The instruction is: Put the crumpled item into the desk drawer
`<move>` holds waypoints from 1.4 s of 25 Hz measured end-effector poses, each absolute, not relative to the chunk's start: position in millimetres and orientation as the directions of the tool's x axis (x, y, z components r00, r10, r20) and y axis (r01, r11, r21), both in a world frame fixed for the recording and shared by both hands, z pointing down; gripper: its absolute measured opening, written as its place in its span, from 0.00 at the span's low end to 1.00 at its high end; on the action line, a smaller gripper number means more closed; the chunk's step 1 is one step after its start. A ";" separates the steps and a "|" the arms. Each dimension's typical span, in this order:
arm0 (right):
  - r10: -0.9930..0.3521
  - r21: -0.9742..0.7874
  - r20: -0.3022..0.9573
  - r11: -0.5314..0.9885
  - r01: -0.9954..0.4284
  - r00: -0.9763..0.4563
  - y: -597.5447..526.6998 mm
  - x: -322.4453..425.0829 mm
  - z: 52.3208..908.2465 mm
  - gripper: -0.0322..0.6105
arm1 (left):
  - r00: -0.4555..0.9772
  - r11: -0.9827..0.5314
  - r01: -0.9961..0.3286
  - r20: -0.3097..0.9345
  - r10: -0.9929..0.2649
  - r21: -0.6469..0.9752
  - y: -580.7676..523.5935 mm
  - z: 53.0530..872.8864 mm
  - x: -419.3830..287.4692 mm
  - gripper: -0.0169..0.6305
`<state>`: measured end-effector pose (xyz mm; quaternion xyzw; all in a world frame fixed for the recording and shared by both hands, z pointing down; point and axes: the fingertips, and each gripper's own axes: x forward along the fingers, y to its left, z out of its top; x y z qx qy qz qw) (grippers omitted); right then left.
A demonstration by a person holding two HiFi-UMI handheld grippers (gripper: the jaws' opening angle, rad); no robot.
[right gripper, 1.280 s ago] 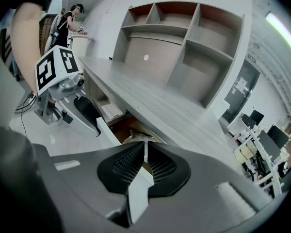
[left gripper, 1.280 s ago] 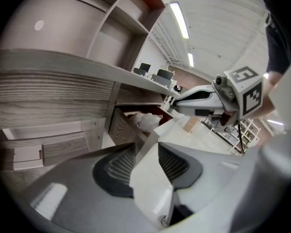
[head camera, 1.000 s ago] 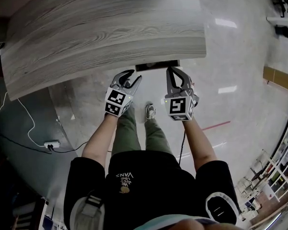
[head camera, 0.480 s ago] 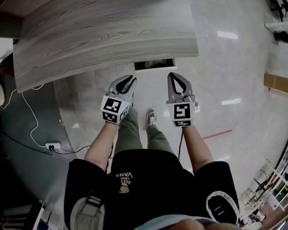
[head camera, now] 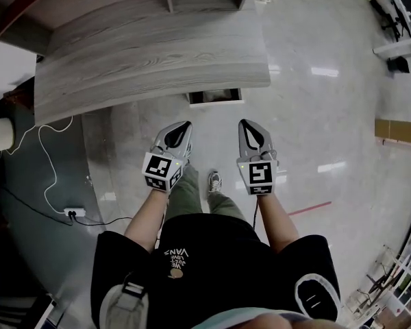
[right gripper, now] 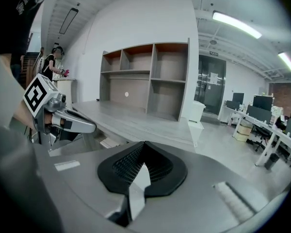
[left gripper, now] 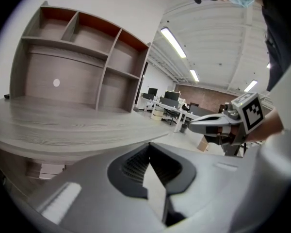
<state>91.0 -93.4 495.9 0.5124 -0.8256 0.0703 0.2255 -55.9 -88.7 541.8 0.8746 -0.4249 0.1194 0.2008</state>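
- A person is standing on a glossy floor point(head camera: 315, 108), facing a curved wood-grain counter point(head camera: 157, 64) and holding both tools low, near the body and well apart from the counter's edge. This looks like a resting pose, not a reach.
- The left tongs point(head camera: 185, 125) are closing right down, with the tips meeting and nothing between them.
- The right tongs point(head camera: 246, 124) are also sitting fully closed and empty, pointing the same way just beside the left.
- The crumpled item is not showing in any view, so I cannot tell where it is.
- The drawer point(head camera: 216, 96) is showing as a dark rectangle under the counter's near edge. Judging from that, it may be standing slightly out, and its contents are too dark to read.
- Only the head view is showing the drawer from above, along with a white cable point(head camera: 48, 163) trailing across the floor at the left.
- The gripper views are showing what the head view barely catches: an open shelf unit point(right gripper: 150, 76) rising at the counter's far side, and a distant office beyond it.
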 end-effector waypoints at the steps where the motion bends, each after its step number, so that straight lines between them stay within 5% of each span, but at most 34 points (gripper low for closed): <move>1: -0.817 0.112 0.436 0.465 -0.878 -0.378 -89.2 92.9 492.3 0.05 | 0.607 -0.555 -0.794 0.374 -0.702 0.247 -85.0 536.4 -54.7 0.11; 35: -0.823 0.014 0.288 0.514 -0.857 -0.489 37.1 128.7 410.0 0.05 | 0.537 -0.518 -0.843 0.243 -0.807 0.144 40.9 417.0 -42.1 0.11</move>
